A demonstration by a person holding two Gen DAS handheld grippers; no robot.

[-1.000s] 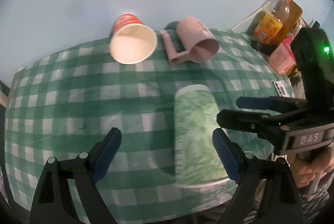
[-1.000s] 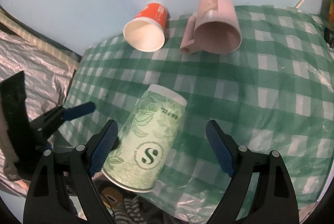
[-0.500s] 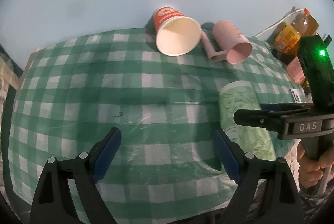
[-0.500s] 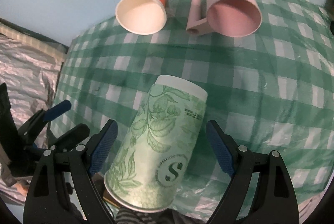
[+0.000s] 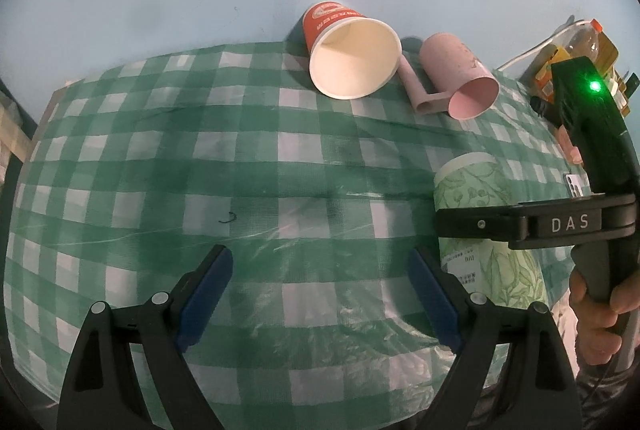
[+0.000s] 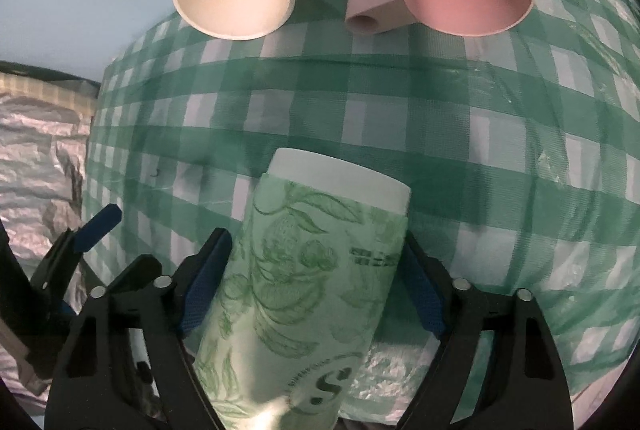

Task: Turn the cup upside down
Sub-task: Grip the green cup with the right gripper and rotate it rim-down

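Note:
A green leaf-print paper cup (image 6: 316, 290) lies on its side near the front edge of the green checked tablecloth (image 6: 460, 117), its base pointing away from me. My right gripper (image 6: 316, 286) is open with its blue pads on either side of the cup, close to its walls. In the left wrist view the cup (image 5: 480, 230) is at the right, partly behind the right gripper's black body. My left gripper (image 5: 320, 290) is open and empty over bare cloth, left of the cup.
A red paper cup (image 5: 352, 57) and a pink mug (image 5: 460, 81) lie on their sides at the back by the blue wall. Bottles and packets (image 5: 580, 49) stand at the far right. Crinkled silver foil (image 6: 40, 157) lies left of the table.
My right gripper has moved forward so the green cup now sits between its pads. My left gripper has swung left, away from the cup.

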